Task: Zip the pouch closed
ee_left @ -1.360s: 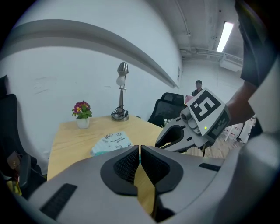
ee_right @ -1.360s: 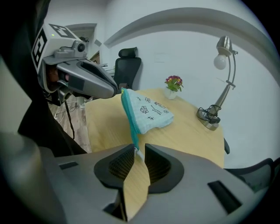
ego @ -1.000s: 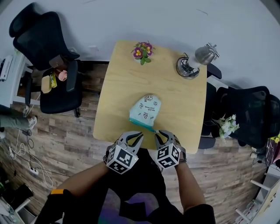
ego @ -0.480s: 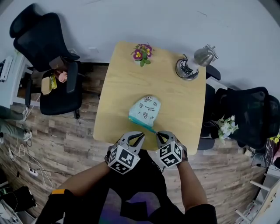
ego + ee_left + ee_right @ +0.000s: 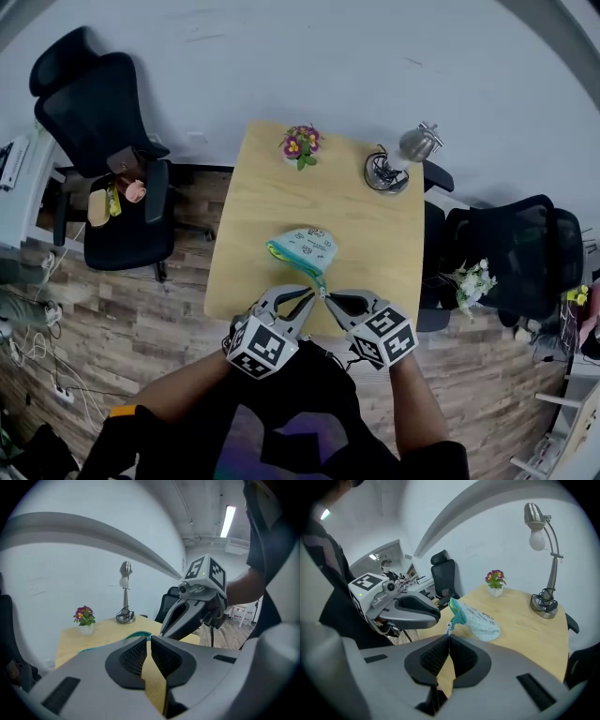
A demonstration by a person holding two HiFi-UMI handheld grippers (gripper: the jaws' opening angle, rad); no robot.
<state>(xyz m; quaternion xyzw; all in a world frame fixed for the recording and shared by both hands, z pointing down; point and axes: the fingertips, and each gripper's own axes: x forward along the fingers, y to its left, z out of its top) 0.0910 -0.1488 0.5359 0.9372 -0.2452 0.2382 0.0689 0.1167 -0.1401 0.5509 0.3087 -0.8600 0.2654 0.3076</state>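
The pale printed pouch [image 5: 307,247] with a teal zipper edge lies near the front of the wooden table [image 5: 248,202], its near end raised. My right gripper [image 5: 330,295] is shut on the small zipper pull [image 5: 449,628], and the pouch [image 5: 478,619] trails away from its jaws [image 5: 448,637]. My left gripper [image 5: 306,298] sits just left of it, tips nearly touching the right one. Its jaws [image 5: 146,638] are together but for a sliver, with nothing between them. The teal zipper edge [image 5: 133,634] shows just beyond its tips.
A potted flower [image 5: 300,145] and a chrome desk lamp [image 5: 389,169] stand at the table's far edge. Black office chairs flank the table on the left [image 5: 103,122] and the right [image 5: 497,253]. White flowers [image 5: 469,278] sit by the right chair.
The right gripper has swung left toward the left gripper with the zipper pull, and the pouch's near end has lifted. The left gripper has hardly moved.
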